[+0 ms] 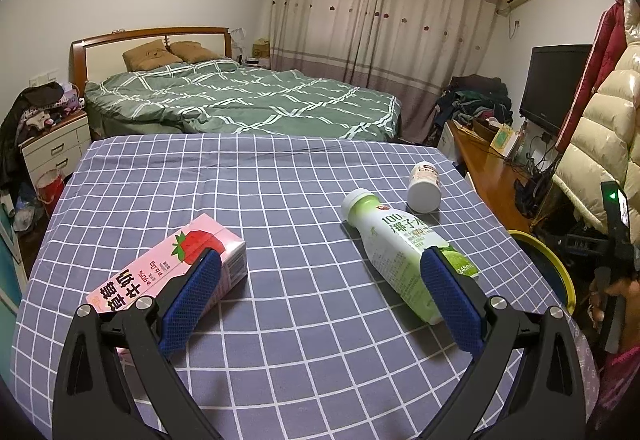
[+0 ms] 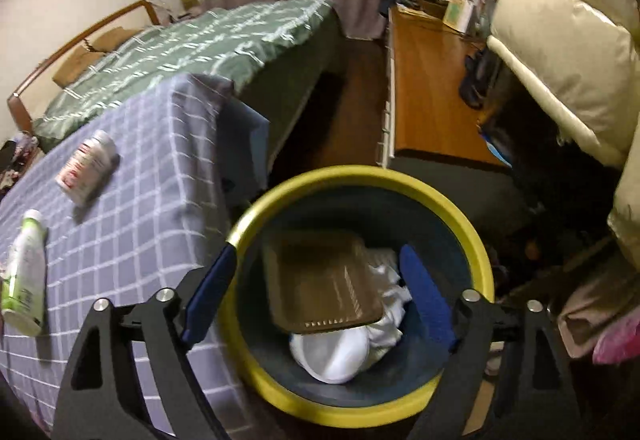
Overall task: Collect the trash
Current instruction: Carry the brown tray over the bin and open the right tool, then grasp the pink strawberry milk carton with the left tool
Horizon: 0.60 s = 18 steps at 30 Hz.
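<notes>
Behind your worktop (image 1: pixel 280 175) with its blue checked cloth, you've got a bed (image 1: pixel 248 99) under a green patterned quilt, two brown pillows (image 1: pixel 172 53) at the headboard. Long curtains (image 1: pixel 380 23) hang beyond it. A dark TV (image 1: pixel 554 83) sits to the right, beside a cream puffer jacket (image 1: pixel 604 135).

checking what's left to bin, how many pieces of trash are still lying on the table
3. A pink carton lies near the left side, a green bottle lies on its side right of the middle, and a small white bottle lies just beyond it. Nothing seems hidden, though the gripper fingers cover some cloth.
</notes>
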Tool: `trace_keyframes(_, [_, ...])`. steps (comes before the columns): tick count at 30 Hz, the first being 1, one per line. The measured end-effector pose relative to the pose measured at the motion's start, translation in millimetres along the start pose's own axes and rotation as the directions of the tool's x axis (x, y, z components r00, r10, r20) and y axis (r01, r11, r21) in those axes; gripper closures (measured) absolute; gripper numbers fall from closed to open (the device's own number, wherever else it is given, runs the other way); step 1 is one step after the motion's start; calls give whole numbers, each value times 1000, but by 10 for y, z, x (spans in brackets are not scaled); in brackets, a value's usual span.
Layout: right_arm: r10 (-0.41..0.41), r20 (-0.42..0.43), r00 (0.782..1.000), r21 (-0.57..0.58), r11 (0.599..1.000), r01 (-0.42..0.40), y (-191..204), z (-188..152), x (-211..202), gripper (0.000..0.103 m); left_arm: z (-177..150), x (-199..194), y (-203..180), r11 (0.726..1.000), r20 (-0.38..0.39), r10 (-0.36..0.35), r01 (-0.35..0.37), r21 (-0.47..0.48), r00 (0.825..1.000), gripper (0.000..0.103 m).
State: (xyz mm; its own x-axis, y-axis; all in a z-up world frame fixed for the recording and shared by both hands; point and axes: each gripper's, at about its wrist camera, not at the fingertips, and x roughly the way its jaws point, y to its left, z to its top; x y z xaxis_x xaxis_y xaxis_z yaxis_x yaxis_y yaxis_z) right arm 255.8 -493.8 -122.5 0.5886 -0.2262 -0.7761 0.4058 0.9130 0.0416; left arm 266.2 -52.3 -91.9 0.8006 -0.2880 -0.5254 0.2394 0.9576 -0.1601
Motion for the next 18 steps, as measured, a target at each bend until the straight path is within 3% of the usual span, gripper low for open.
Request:
trace_keyframes(2, [9,15,1000,17,1000,-9,-13,1,-54,20,2,-5,-1,1000,1,-1,1,0,1000,5])
trace_keyframes(6, [131,90,987,10,991,-132,298,115,-351,17,16,-10,13,1000,-7,-17,17,-1,1000,5])
trace_keyframes(13, [358,238,903,-71,934,-351,1072,331,-610,12,69,-57,147,1000,-47,-21,20,-23,999,5])
trace_keyframes(16, [387,196,901,-107,922,-372,1228,257,-485,12,98,-144,267,1000,-52,1,1,28,999,5])
trace_keyframes(18, [377,148,914,-126,924,-361,1309,178,-398,12,99,-136,391,997,-78,37,-31,77,996,5])
